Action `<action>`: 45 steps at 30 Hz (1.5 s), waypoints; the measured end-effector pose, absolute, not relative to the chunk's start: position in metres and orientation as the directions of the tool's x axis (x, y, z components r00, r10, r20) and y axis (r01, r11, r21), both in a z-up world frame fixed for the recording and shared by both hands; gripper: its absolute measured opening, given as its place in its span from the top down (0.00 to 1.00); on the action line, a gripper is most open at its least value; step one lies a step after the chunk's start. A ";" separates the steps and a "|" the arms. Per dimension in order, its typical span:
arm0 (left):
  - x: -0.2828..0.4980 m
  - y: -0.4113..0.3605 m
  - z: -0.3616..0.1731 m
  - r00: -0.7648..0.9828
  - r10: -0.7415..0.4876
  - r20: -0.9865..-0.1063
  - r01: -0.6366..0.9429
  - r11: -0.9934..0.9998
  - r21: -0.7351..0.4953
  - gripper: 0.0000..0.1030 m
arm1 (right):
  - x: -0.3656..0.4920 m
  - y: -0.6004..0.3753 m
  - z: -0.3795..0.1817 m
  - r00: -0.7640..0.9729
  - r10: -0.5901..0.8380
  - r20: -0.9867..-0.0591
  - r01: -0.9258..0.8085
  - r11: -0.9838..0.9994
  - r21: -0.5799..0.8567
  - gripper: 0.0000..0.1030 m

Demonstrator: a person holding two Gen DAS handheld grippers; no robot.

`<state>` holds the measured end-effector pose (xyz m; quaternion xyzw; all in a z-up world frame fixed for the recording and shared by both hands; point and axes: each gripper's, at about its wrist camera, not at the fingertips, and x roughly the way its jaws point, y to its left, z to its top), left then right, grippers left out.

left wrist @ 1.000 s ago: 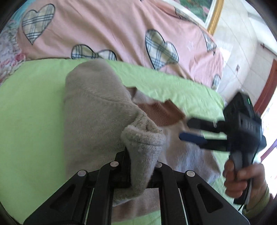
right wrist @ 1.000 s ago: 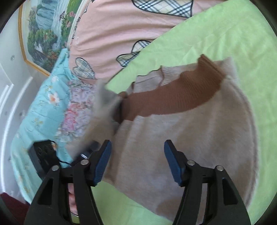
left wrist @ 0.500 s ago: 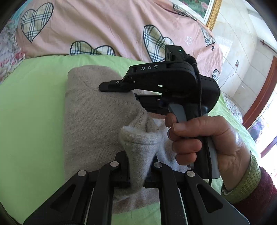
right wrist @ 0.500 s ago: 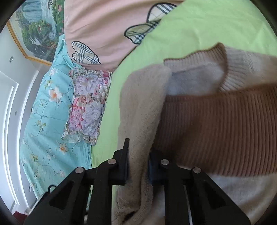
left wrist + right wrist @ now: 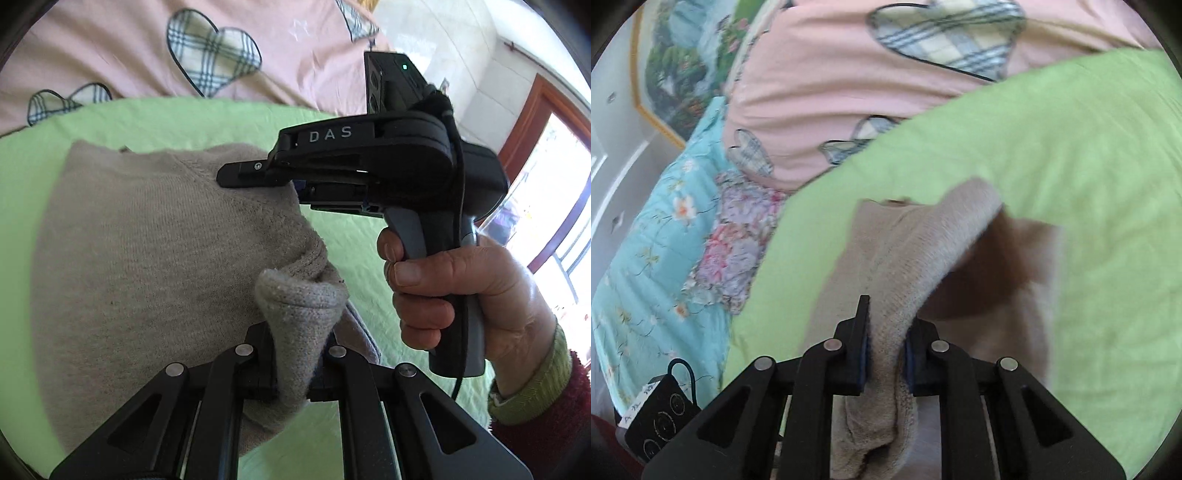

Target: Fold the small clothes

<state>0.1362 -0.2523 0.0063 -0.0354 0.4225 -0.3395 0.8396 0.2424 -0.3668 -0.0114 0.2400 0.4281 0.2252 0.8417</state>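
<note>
A small beige knitted sweater (image 5: 147, 251) with a brown ribbed band (image 5: 990, 273) lies on a green sheet (image 5: 184, 122). My left gripper (image 5: 295, 373) is shut on a bunched fold of the sweater's near edge. My right gripper (image 5: 884, 354) is shut on another folded edge of the sweater (image 5: 916, 266) and holds it lifted over the brown band. In the left wrist view the right gripper (image 5: 258, 173) reaches in from the right, held by a hand, its fingertips buried in the far part of the sweater.
A pink quilt with plaid hearts (image 5: 210, 62) lies beyond the green sheet (image 5: 1071, 155). A floral pillow (image 5: 731, 251) and turquoise bedding (image 5: 653, 236) lie at the left. A framed painting (image 5: 683, 62) hangs on the wall. A door frame (image 5: 546, 122) stands at the right.
The right gripper closed on the sweater's edge and has lifted and carried it across, folding beige fabric over the brown band. The left gripper keeps its hold and has shifted slightly.
</note>
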 end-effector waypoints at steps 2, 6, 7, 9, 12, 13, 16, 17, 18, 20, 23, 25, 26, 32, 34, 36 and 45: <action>0.135 -0.262 -0.002 0.403 -0.585 -0.704 0.537 0.774 -0.336 0.92 | 0.242 -0.378 -0.023 0.528 0.566 -0.633 -0.149 0.796 0.587 0.84; 0.139 -0.264 0.000 0.402 -0.606 -0.686 0.529 0.766 -0.366 0.92 | 0.241 -0.387 -0.026 0.539 0.563 -0.627 -0.147 0.795 0.588 0.84; 0.140 -0.263 0.000 0.401 -0.610 -0.684 0.531 0.763 -0.369 0.92 | 0.240 -0.388 -0.025 0.549 0.560 -0.621 -0.152 0.797 0.584 0.84; 0.142 -0.268 -0.005 0.381 -0.612 -0.693 0.530 0.759 -0.378 0.92 | 0.241 -0.387 -0.027 0.556 0.544 -0.628 -0.149 0.809 0.569 0.84; 0.150 -0.274 -0.017 0.352 -0.606 -0.713 0.507 0.764 -0.398 0.92 | 0.243 -0.388 -0.042 0.551 0.508 -0.662 -0.120 0.834 0.539 0.84; 0.151 -0.275 -0.018 0.348 -0.609 -0.713 0.507 0.762 -0.403 0.91 | 0.243 -0.390 -0.046 0.552 0.509 -0.661 -0.109 0.829 0.548 0.84; 0.146 -0.272 -0.013 0.323 -0.642 -0.696 0.528 0.732 -0.431 0.74 | 0.237 -0.393 -0.044 0.577 0.488 -0.655 -0.095 0.836 0.540 0.82; 0.145 -0.271 -0.012 0.308 -0.657 -0.689 0.532 0.719 -0.448 0.63 | 0.234 -0.393 -0.041 0.583 0.476 -0.659 -0.093 0.844 0.528 0.79; 0.143 -0.268 -0.010 0.298 -0.666 -0.683 0.534 0.710 -0.459 0.57 | 0.233 -0.393 -0.040 0.585 0.470 -0.661 -0.091 0.848 0.522 0.75; 0.138 -0.262 -0.004 0.292 -0.676 -0.677 0.537 0.701 -0.469 0.54 | 0.228 -0.391 -0.035 0.589 0.453 -0.670 -0.089 0.860 0.503 0.71; 0.128 -0.250 0.001 0.295 -0.674 -0.678 0.539 0.703 -0.464 0.49 | 0.219 -0.389 -0.029 0.601 0.432 -0.672 -0.084 0.871 0.485 0.54; 0.125 -0.238 0.002 0.302 -0.664 -0.684 0.533 0.712 -0.456 0.48 | 0.212 -0.387 -0.025 0.612 0.422 -0.669 -0.081 0.875 0.478 0.36; 0.124 -0.232 0.004 0.308 -0.658 -0.687 0.526 0.719 -0.454 0.48 | 0.209 -0.387 -0.025 0.615 0.414 -0.671 -0.076 0.878 0.472 0.32; 0.122 -0.184 0.017 0.381 -0.628 -0.679 0.476 0.763 -0.438 0.43 | 0.193 -0.386 -0.032 0.600 0.427 -0.676 -0.059 0.867 0.495 0.25; 0.125 -0.169 0.020 0.407 -0.613 -0.677 0.456 0.779 -0.431 0.39 | 0.187 -0.388 -0.034 0.598 0.428 -0.677 -0.053 0.864 0.500 0.24; 0.127 -0.153 0.020 0.438 -0.590 -0.678 0.427 0.800 -0.421 0.32 | 0.184 -0.390 -0.037 0.598 0.435 -0.673 -0.048 0.858 0.512 0.24; 0.189 -0.106 -0.007 0.428 -0.565 -0.706 0.288 0.825 -0.485 0.23 | 0.189 -0.393 -0.049 0.573 0.505 -0.646 -0.056 0.810 0.583 0.23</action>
